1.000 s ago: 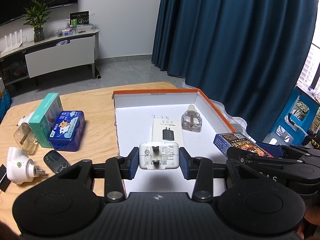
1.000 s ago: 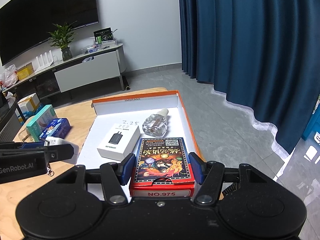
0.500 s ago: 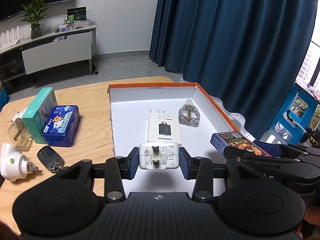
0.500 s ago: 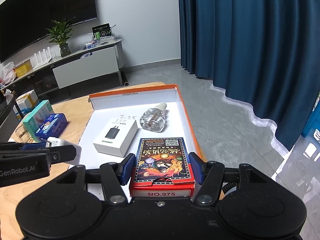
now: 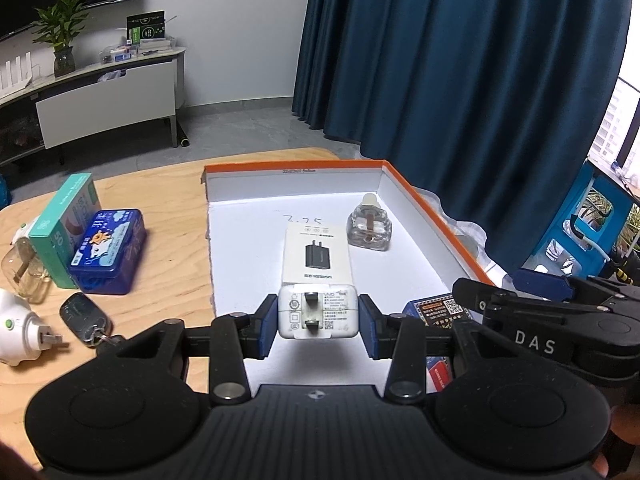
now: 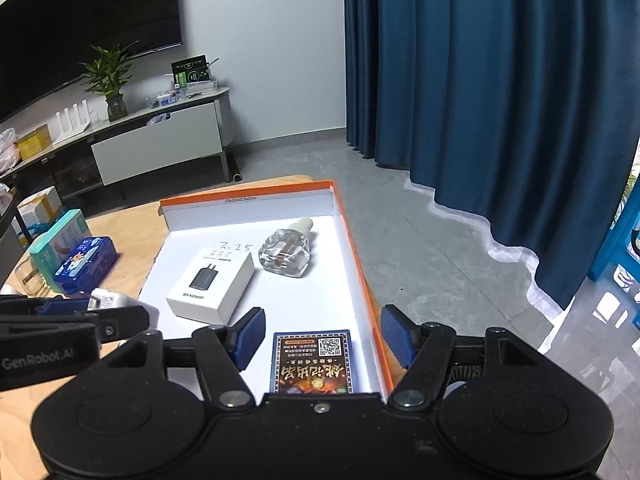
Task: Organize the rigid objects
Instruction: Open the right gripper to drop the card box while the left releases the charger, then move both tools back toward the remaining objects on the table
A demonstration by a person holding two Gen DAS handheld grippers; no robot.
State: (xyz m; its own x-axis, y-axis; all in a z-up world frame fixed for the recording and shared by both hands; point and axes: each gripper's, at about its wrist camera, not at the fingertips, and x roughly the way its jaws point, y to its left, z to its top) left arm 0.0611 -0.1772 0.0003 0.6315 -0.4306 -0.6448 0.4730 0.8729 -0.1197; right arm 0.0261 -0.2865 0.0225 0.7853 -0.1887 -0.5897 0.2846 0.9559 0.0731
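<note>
At lower centre of the right wrist view, my right gripper has just been opening: its jaws stand apart, pads clear of the card box, which lies flat between them on the tray floor, close to the orange right wall. I judge that placement done. In the left wrist view, centre frame, the left gripper is clenched on the white charger, prongs facing the camera, held above the tray's near end, just in front of the adapter box. The glass bottle sits further up the frame, toward the tray's right wall. Still outside, at the left of the frame on the table: a teal box, a blue tin, a key fob, a white plug-in unit and a clear bottle at the edge. Step in hand, as I read it: set the charger down. To do it well I would lower it onto bare white floor short of the adapter box, without nudging that box; keep it level, let it touch before releasing; lift the right gripper straight up first so the two tools do not clash over the card box.
</note>
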